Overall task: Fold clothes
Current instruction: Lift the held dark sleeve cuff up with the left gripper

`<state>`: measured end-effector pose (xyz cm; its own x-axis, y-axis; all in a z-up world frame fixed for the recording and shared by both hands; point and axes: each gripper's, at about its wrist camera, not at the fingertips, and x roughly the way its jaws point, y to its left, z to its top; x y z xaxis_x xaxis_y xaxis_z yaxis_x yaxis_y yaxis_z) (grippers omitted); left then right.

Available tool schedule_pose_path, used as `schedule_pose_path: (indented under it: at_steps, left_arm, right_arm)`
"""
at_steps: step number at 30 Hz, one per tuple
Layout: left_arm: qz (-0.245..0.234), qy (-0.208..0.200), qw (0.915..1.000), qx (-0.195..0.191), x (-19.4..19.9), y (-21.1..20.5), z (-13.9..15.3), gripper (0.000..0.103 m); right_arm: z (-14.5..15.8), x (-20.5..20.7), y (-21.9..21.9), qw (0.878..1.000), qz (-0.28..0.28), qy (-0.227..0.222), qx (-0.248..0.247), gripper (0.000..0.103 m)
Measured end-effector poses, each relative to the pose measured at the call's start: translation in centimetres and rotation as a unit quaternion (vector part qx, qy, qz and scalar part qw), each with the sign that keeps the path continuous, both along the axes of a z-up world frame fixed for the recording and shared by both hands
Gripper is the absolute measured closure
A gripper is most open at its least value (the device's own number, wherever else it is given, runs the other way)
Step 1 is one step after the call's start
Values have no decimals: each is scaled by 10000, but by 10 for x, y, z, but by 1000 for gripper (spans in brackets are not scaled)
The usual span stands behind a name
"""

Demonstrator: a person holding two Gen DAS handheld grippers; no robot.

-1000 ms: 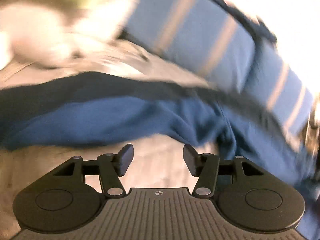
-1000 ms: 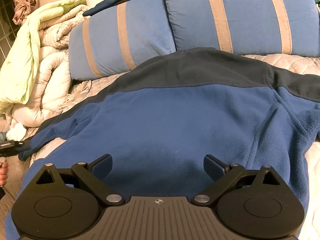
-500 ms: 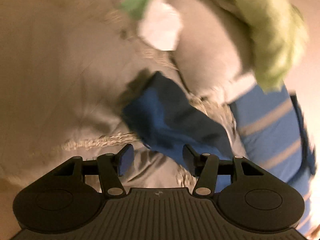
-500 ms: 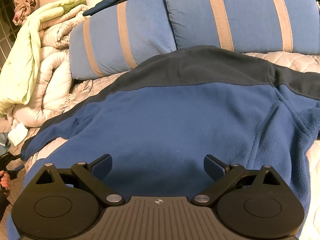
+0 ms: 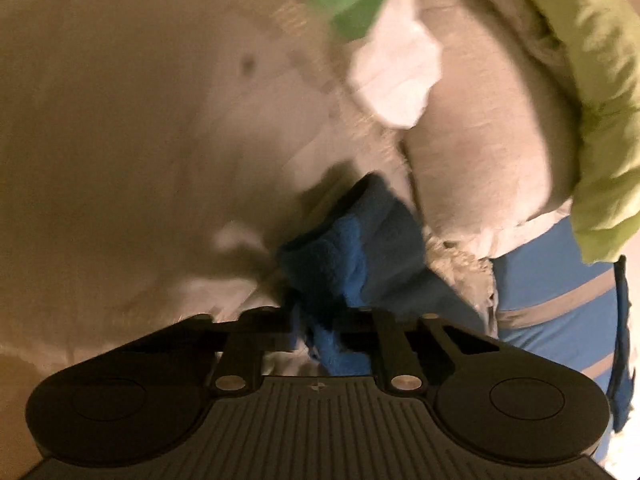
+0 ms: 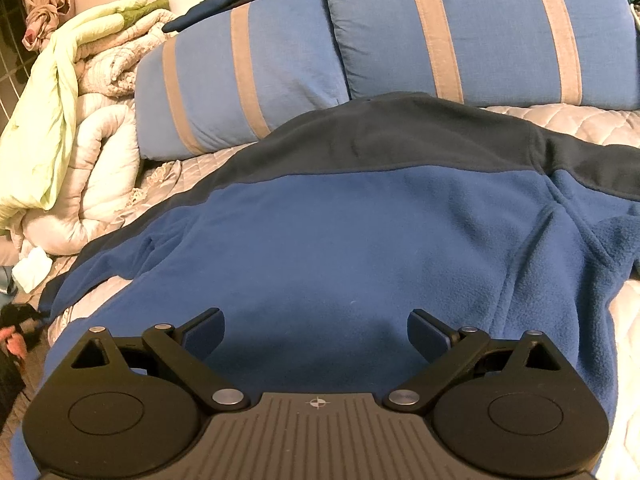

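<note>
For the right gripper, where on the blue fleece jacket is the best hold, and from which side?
Probably the sleeve end on the right, where the fleece jacket bunches into a raised fold beside the quilted bedspread. Come in from the outer right, low over the bed: the body lies flat, offering no edge. The right gripper hovers open above it; the left gripper holds the other cuff.

One blue fleece point(image 6: 360, 240) fills the frame's centre. Two striped pillows point(image 6: 248, 92) point(image 6: 480, 32) sit along the top. One rolled duvet point(image 6: 80, 140) lies at left. Two grippers point(image 5: 320, 320) point(image 6: 316, 332), one per view.
</note>
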<state>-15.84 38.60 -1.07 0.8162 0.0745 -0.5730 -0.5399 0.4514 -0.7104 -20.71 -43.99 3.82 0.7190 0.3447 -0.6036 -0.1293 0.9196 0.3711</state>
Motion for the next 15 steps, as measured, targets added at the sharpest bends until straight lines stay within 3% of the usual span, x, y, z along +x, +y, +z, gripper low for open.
schedule_pose_path:
  at_steps: [2, 4, 7, 9, 15]
  left_arm:
    - [-72, 58, 9991, 425, 3, 0, 21, 92]
    - [-287, 157, 9935, 1088, 17, -8, 51, 92]
    - [-608, 248, 9755, 2098, 34, -33, 92, 92]
    - [-799, 168, 9629, 2572, 41, -55, 114, 92]
    - [-1437, -154, 9289, 3411, 52, -121, 151, 92]
  right_arm:
    - [0, 0, 0, 10000, 7, 6, -5, 5]
    - [0, 0, -1, 10000, 0, -1, -6, 5]
    - [0, -1, -1, 10000, -42, -32, -1, 5]
    - [0, -2, -1, 10000, -58, -37, -10, 5]
    - [0, -1, 1, 9999, -74, -42, -61, 5]
